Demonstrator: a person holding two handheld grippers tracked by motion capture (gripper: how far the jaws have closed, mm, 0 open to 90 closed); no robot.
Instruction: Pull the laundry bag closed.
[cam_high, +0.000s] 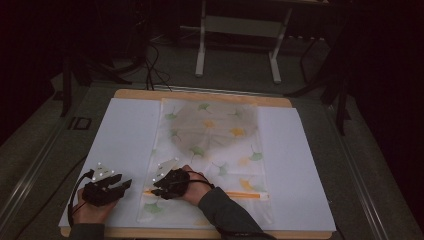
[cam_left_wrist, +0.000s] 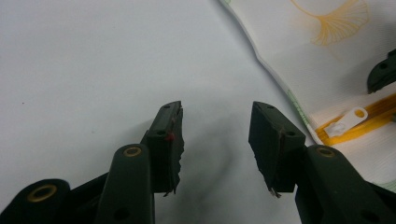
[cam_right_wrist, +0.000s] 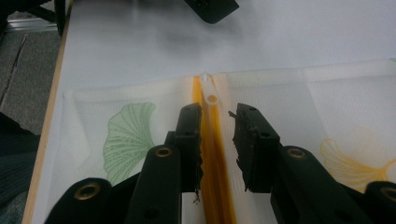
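Note:
A white mesh bag printed with green and yellow ginkgo leaves lies flat on the white sheet. An orange zipper runs across the bag's near end. My right gripper stands open over the zipper's left end. In the right gripper view the jaws straddle the orange zipper, and the white zipper pull lies just beyond them. My left gripper rests open on the bare sheet, left of the bag. Its view shows the zipper pull off to the right.
A wooden board lies under the sheet, its edge showing at the far and near sides. A white table frame stands on the dark floor beyond. Cables trail from both grippers near the front edge.

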